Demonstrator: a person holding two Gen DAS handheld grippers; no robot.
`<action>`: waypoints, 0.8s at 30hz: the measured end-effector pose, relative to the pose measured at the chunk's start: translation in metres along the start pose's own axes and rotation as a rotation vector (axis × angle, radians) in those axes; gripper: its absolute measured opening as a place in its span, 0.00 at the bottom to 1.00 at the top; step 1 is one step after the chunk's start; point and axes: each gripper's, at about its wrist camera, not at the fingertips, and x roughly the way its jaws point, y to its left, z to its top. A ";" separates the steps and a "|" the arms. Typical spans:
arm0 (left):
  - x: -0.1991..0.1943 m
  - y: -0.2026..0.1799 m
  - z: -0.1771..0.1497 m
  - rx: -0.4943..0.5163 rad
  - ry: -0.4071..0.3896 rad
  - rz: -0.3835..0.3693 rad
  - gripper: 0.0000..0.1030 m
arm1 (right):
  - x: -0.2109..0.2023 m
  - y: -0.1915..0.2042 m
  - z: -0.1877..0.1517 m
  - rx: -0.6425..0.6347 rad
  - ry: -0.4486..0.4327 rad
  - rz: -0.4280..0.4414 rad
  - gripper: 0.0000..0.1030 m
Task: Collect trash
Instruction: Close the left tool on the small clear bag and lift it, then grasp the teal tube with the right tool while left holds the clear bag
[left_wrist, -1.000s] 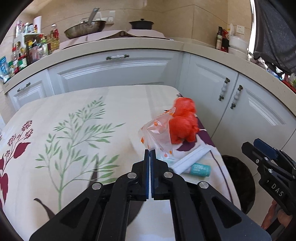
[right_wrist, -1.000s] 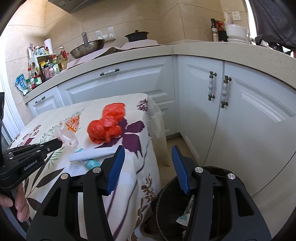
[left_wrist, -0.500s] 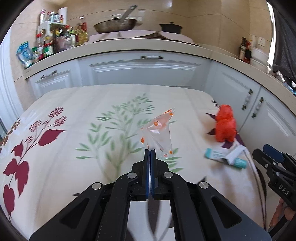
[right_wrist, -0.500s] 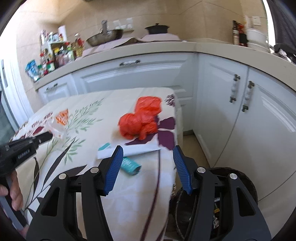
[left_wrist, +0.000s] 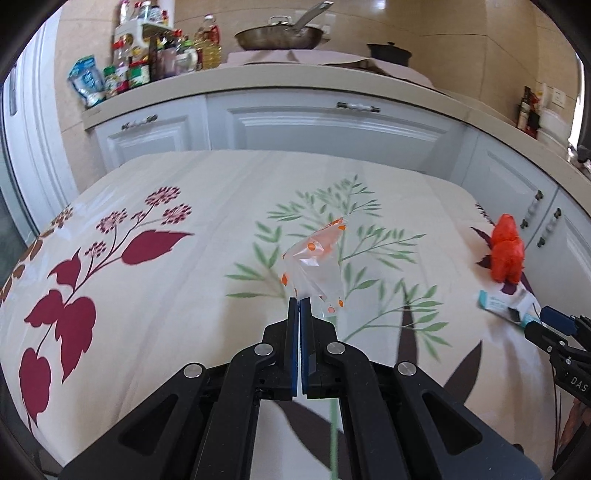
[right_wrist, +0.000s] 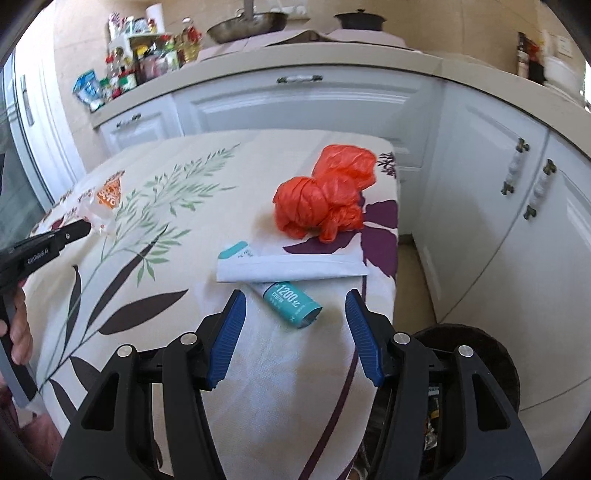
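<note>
Left gripper (left_wrist: 299, 306) points forward and downward over the floral tablecloth (left_wrist: 155, 206), its blue-padded jaws pressed fully together on the lower edge of a clear plastic wrapper (left_wrist: 316, 266) printed with orange marks; the wrapper stands up from the fingertips, above the cloth. In the right wrist view this same gripper enters from the left edge, and bare fingers (right_wrist: 20, 332) of the person's hand wrap its grip below the body. Right gripper (right_wrist: 295, 314) is likewise pitched down toward the table, near the table's right-hand edge, with its jaws parted about halfway and nothing between the pads. Directly ahead of that gap lies a teal roll (right_wrist: 291, 302) (its printed label is partly legible), resting on the cloth and clear of both pads. Just beyond the roll, touching it, lies a flat white paper packet (right_wrist: 291, 266), and behind that sits a crumpled orange plastic bag (right_wrist: 325, 195) close to the far right corner of the table. A dark round bin (right_wrist: 480, 354) stands on the floor beside the table, below and right of the right gripper, with some refuse visible inside. White cabinets (right_wrist: 461, 184) run behind the table.
</note>
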 end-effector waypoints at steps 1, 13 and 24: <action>0.001 0.003 0.000 -0.007 0.004 0.002 0.01 | 0.001 0.000 0.000 -0.006 0.004 0.005 0.51; 0.002 0.009 -0.001 -0.018 0.007 0.008 0.01 | 0.007 0.020 0.000 -0.119 0.039 0.029 0.14; 0.001 0.008 -0.002 -0.018 0.005 0.004 0.01 | -0.005 0.031 0.003 -0.101 0.012 0.070 0.10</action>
